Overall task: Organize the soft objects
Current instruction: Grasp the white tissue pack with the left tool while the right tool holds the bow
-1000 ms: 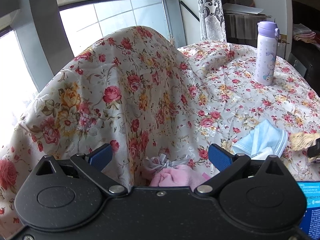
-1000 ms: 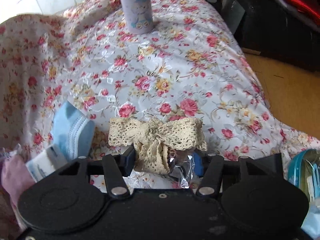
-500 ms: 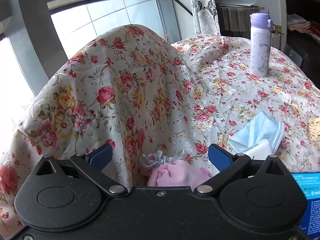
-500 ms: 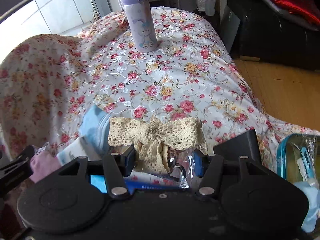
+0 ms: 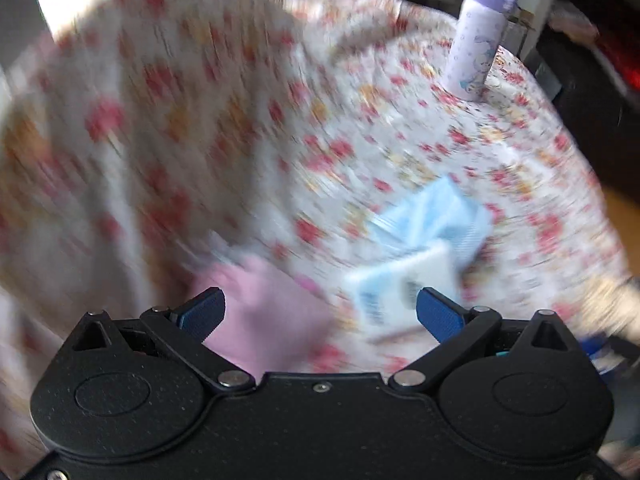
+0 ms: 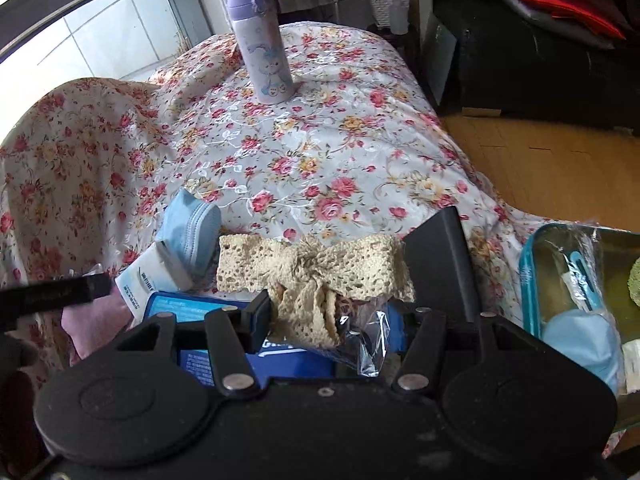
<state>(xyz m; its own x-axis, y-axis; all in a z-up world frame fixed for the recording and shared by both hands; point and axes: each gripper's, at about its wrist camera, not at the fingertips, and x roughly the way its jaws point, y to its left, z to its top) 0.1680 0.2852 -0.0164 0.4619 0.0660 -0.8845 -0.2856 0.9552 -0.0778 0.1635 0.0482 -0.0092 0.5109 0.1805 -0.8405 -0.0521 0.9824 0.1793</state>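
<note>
My right gripper (image 6: pixel 332 320) is shut on a cream lace bow (image 6: pixel 316 264) that sits in a crinkly clear wrapper and is held above the floral cloth. A blue face mask (image 6: pixel 192 232) lies on a white packet (image 6: pixel 148 280) to its left, beside a pink cloth (image 6: pixel 92 324). The left wrist view is blurred. My left gripper (image 5: pixel 320 312) is open, with the pink cloth (image 5: pixel 260 304) by its left pad. The white packet (image 5: pixel 400 284) and the mask (image 5: pixel 432 216) lie nearer its right pad.
A purple bottle (image 6: pixel 262 40) stands upright at the back of the flowered tablecloth (image 6: pixel 320 152). A blue box (image 6: pixel 192 312) lies under the right gripper. A clear pouch with teal trim (image 6: pixel 580 292) holds masks at the right. Beyond the table's right edge is wooden floor (image 6: pixel 540 160).
The left gripper tilted down and swung right, so the pink cloth and mask packet now sit between its pads. The right gripper rose and drew back with the bow. The pouch came into view.
</note>
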